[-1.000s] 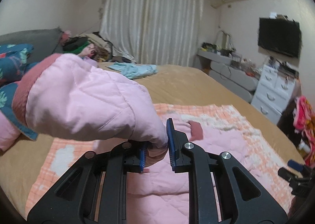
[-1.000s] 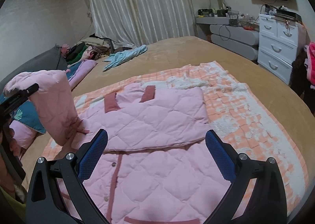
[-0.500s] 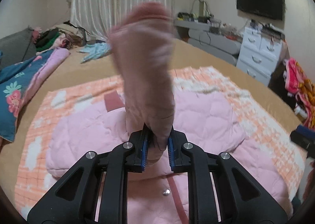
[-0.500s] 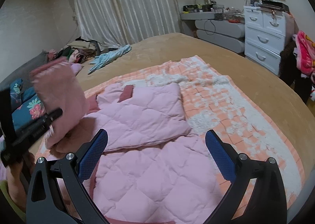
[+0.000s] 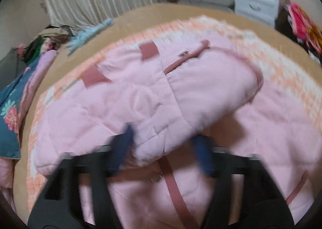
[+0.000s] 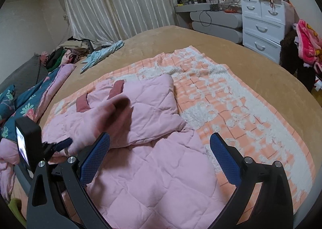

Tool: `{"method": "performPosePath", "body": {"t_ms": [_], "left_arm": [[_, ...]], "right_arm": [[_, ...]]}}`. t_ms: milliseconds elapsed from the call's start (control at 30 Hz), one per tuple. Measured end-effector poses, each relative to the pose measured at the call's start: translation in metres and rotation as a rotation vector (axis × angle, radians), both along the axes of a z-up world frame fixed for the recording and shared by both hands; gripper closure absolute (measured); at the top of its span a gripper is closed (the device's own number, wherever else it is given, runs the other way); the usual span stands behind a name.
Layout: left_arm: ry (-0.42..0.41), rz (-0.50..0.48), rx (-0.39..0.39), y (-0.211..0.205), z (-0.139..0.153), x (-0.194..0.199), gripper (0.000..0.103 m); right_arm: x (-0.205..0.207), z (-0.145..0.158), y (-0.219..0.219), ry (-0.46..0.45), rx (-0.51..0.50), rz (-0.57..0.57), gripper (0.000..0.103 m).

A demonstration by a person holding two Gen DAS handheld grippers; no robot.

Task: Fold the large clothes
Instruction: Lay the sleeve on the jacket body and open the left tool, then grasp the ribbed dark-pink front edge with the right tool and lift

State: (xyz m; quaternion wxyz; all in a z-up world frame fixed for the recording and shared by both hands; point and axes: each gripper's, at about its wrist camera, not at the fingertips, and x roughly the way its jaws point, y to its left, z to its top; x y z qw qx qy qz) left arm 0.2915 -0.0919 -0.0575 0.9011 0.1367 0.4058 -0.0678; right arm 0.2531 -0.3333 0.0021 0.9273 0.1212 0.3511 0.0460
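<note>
A pink quilted jacket [image 5: 120, 104] with dark pink trim lies on an orange-and-white blanket [image 5: 291, 80] on the bed. One sleeve [image 5: 201, 92] is laid across the jacket's body, its dark pink cuff to the right. In the blurred left wrist view the jaws of my left gripper [image 5: 163, 152] are opening; the sleeve's near fold lies between them, and the pads stand off it. In the right wrist view my right gripper [image 6: 161, 158] hangs open over the jacket's [image 6: 153, 178] lower part with nothing gripped. My left gripper [image 6: 60, 145] shows at the left there.
The tan bed cover [image 6: 201, 43] stretches beyond the blanket [image 6: 231, 108]. A floral quilt [image 6: 26, 106], a clothes pile [image 6: 66, 51] and a light blue garment [image 6: 102, 55] lie at the far left. A white dresser [image 6: 261, 25] and a grey shelf [image 6: 217, 19] stand to the right.
My left gripper has swung the raised sleeve from the left down across the jacket, and its jaws have spread off it. The right gripper has sunk slightly and stays open.
</note>
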Motion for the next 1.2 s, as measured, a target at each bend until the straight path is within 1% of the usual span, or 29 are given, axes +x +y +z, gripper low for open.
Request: {"method": "performPosePath", "body": {"t_ms": [67, 133, 200, 267, 300, 333, 400, 600, 733, 900, 967, 1000, 1033, 1067, 1133, 1167, 1200], "left_arm": [[0.049, -0.022, -0.011, 0.002, -0.008, -0.007, 0.031], [0.075, -0.048, -0.026, 0.006, -0.011, -0.018, 0.021], [0.105, -0.055, -0.049, 0.012, -0.011, -0.024, 0.017], [0.142, -0.043, -0.121, 0.028, -0.006, -0.030, 0.014], [0.150, -0.036, -0.149, 0.033, -0.004, -0.032, 0.011], [0.156, -0.021, -0.188, 0.046, 0.001, -0.035, 0.009], [0.149, 0.017, -0.241, 0.071, 0.012, -0.036, 0.009], [0.087, 0.162, -0.273, 0.140, 0.037, -0.032, 0.009], [0.050, 0.236, -0.288, 0.178, 0.053, -0.029, 0.009], [0.026, 0.302, -0.315, 0.216, 0.062, -0.028, 0.009], [0.020, 0.316, -0.323, 0.227, 0.062, -0.027, 0.009], [0.018, 0.323, -0.326, 0.232, 0.062, -0.026, 0.009], [0.016, 0.327, -0.328, 0.235, 0.062, -0.025, 0.009], [0.014, 0.335, -0.331, 0.239, 0.061, -0.025, 0.009], [0.012, 0.350, -0.344, 0.247, 0.060, -0.022, 0.009], [0.010, 0.357, -0.347, 0.249, 0.060, -0.020, 0.009], [0.008, 0.363, -0.351, 0.251, 0.060, -0.019, 0.009]], "right_arm": [[0.001, -0.002, 0.001, 0.008, 0.002, 0.002, 0.004], [0.002, -0.003, 0.002, 0.011, 0.000, 0.003, 0.004], [0.003, -0.004, 0.004, 0.015, 0.000, 0.006, 0.004], [0.005, -0.007, 0.008, 0.027, 0.007, 0.015, 0.004], [0.005, -0.007, 0.010, 0.030, 0.010, 0.021, 0.004], [0.006, -0.008, 0.013, 0.034, 0.016, 0.031, 0.004], [0.009, -0.012, 0.024, 0.052, 0.035, 0.060, 0.004], [0.022, -0.029, 0.062, 0.119, 0.072, 0.143, 0.004], [0.038, -0.042, 0.089, 0.172, 0.095, 0.193, 0.004], [0.062, -0.066, 0.104, 0.249, 0.136, 0.173, 0.004], [0.070, -0.078, 0.103, 0.278, 0.181, 0.152, 0.005], [0.072, -0.082, 0.102, 0.286, 0.205, 0.141, 0.011], [0.073, -0.084, 0.100, 0.286, 0.224, 0.142, 0.035], [0.073, -0.085, 0.100, 0.279, 0.252, 0.155, 0.049], [0.070, -0.076, 0.101, 0.244, 0.235, 0.161, 0.074], [0.069, -0.066, 0.104, 0.207, 0.221, 0.181, 0.077], [0.070, -0.052, 0.109, 0.163, 0.183, 0.206, 0.080]]}}
